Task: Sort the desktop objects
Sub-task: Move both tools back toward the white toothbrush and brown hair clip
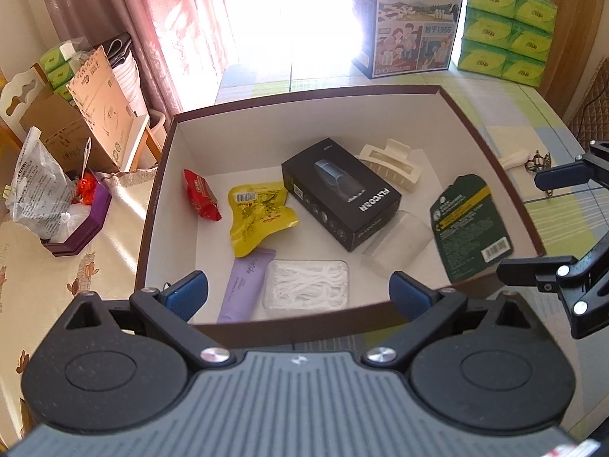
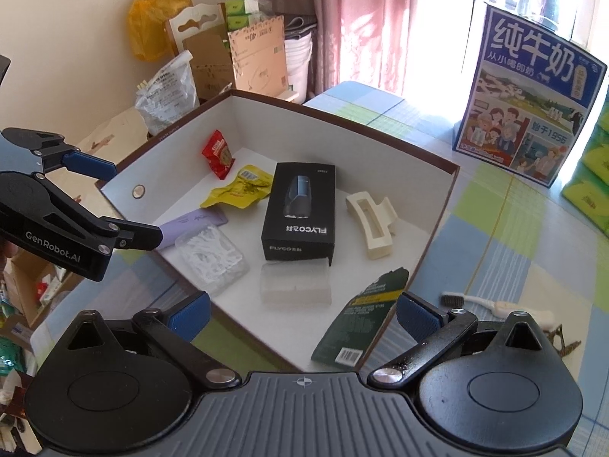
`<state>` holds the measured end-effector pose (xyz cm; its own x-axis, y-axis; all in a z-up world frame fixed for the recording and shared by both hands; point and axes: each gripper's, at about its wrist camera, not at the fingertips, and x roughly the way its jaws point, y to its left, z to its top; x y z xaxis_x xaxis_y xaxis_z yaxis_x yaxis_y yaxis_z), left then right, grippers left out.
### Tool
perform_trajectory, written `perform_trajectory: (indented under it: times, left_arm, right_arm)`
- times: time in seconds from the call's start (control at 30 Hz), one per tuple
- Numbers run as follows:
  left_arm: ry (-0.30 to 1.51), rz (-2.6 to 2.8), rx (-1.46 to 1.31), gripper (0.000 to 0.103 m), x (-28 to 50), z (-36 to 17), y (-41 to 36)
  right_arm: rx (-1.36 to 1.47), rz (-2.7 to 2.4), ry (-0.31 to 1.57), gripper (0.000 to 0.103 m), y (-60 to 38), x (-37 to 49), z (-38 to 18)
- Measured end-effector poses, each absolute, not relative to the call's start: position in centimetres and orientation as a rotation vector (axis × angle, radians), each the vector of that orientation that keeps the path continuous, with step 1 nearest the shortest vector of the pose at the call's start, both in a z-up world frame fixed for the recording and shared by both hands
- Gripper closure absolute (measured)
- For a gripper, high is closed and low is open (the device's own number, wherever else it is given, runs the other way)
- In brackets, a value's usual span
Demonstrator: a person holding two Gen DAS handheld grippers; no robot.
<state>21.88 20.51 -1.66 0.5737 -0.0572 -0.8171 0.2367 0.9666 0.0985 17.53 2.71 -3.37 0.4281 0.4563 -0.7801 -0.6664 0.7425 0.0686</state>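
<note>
Both hand-held grippers, left (image 1: 297, 297) and right (image 2: 302, 314), spread, empty; box (image 1: 491, 141) mostly filled; toothbrush (image 2: 479, 302) outside on counter (image 2: 514, 228); advise right approach low, pinching mid-handle

Legible text: "FLYCO" on the black box (image 2: 298, 211) at centre, "纯牛奶" and "1956" on the milk carton (image 2: 527, 114) at two o'clock, "GenRobot.AI" on the left gripper (image 2: 118, 205) at nine o'clock.

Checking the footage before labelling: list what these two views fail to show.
- Purple tube: lower end hidden behind the box's near wall, left wrist view.
- Toothbrush: handle end covered by the right gripper's body, right wrist view.
- Window area: washed out by glare, both views.
</note>
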Motion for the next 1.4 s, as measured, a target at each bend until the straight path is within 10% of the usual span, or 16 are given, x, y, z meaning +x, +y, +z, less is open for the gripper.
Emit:
perform_trajectory:
  times: [1.4]
  left_arm:
    - [1.051,-0.413,0.093,0.003,10.7,-6.0,0.7]
  right_arm:
    - [-0.090,0.460,1.032,0.002,-20.3,9.8,-6.2]
